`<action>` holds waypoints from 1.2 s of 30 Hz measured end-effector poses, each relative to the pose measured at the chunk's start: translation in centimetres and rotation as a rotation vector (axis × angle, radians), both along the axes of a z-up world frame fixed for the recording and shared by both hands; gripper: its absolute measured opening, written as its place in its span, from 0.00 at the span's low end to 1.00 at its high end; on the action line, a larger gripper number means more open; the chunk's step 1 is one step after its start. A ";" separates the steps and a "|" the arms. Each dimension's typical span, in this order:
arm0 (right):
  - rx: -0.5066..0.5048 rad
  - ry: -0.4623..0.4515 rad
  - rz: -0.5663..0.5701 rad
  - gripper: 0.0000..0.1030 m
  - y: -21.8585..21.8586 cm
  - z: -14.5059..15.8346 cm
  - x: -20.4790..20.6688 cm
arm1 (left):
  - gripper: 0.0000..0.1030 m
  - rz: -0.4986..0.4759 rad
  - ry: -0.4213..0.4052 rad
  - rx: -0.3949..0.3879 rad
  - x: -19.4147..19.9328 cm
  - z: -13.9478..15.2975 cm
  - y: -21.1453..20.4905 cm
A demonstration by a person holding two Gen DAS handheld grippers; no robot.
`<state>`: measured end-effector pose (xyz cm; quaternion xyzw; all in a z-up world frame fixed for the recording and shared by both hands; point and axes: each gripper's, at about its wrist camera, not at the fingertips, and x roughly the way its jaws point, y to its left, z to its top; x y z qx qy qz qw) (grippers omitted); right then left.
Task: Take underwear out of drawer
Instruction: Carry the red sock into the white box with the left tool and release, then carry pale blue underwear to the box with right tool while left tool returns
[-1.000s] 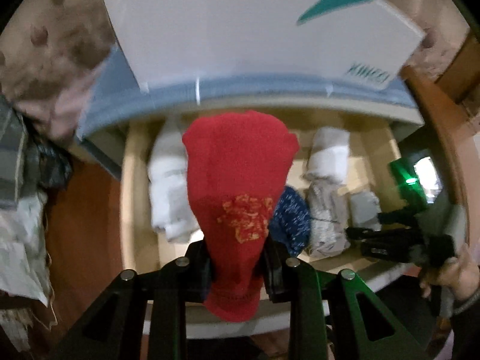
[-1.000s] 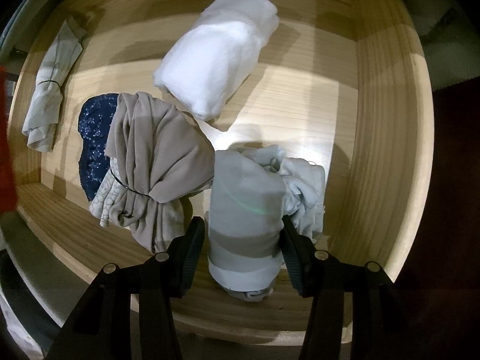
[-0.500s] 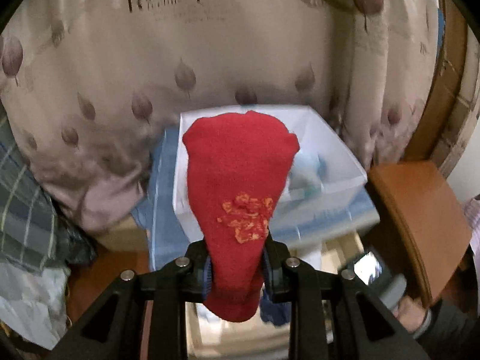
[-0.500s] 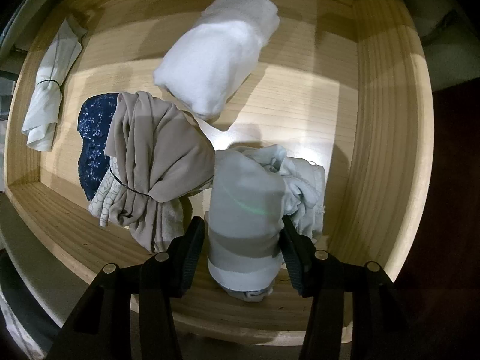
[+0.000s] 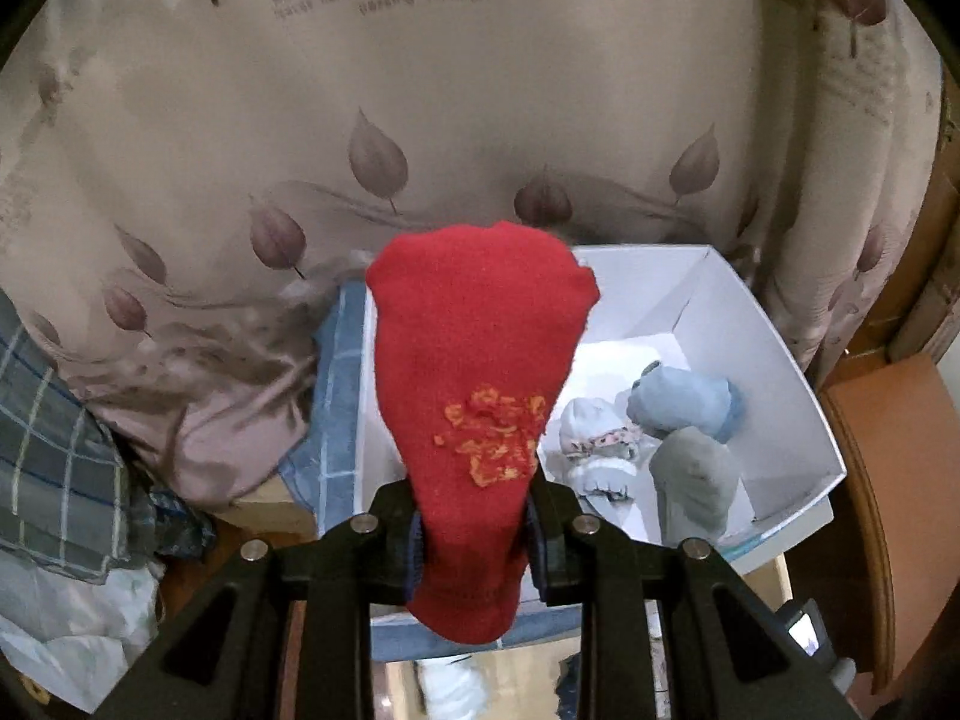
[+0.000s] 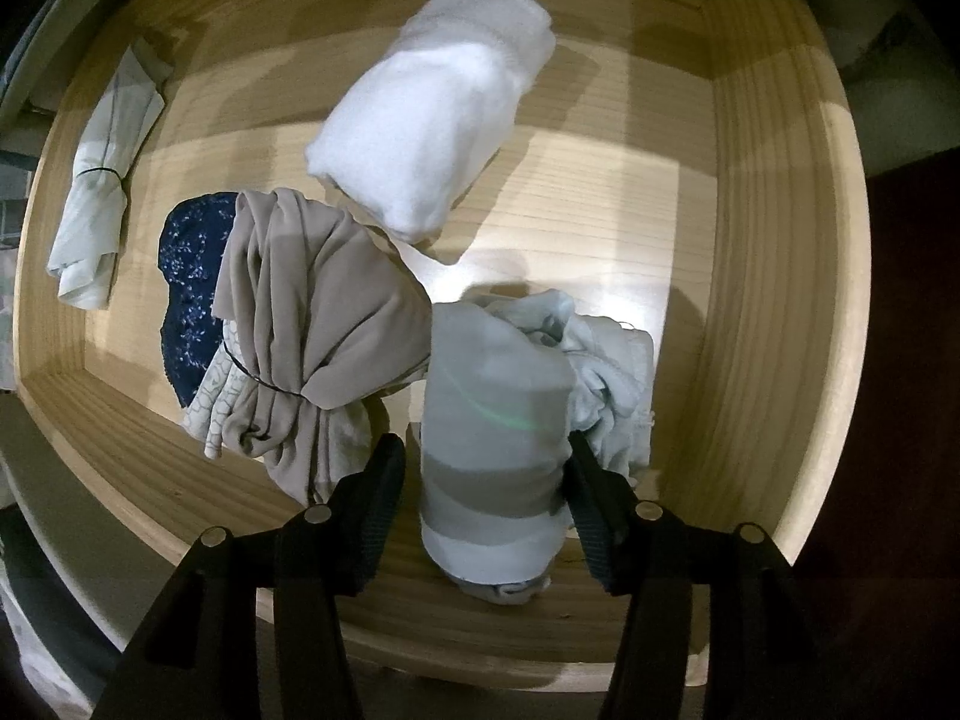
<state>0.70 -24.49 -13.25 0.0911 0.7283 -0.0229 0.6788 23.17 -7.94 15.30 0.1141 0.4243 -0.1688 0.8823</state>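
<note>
We held the red roll [image 5: 480, 396] clenched in our left gripper [image 5: 474, 531], its long axis running straight out along the fingers, wide end pointing away toward the leaf curtain [image 5: 300, 138]. It hung over the near wall of the white box [image 5: 774, 348], where three rolls lay. Our right gripper [image 6: 486, 483] sat in the wooden drawer [image 6: 768, 276], its jaws parted around the grey roll [image 6: 492, 432], the right finger touching it. That roll lay lengthwise between the fingers. A beige bundle [image 6: 312, 324] and a white roll [image 6: 432, 114] lay nearby.
</note>
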 end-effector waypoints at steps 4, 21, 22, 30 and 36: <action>0.002 0.000 -0.003 0.52 0.1 0.0 0.1 | 0.27 0.007 0.048 0.024 0.8 -2.0 -0.7; -0.017 0.006 0.011 0.54 0.4 -0.1 0.1 | 0.48 0.038 0.060 -0.019 -0.5 -1.1 0.6; -0.019 0.007 0.012 0.53 0.5 -0.1 0.1 | 0.48 0.038 0.058 -0.025 -0.7 -0.8 0.8; -0.045 0.017 0.026 0.53 1.6 -0.2 0.3 | 0.48 0.035 0.077 -0.018 -5.2 -1.2 4.1; -0.083 0.032 0.052 0.53 3.1 -0.4 0.6 | 0.48 0.060 0.130 0.002 -8.9 -5.3 6.5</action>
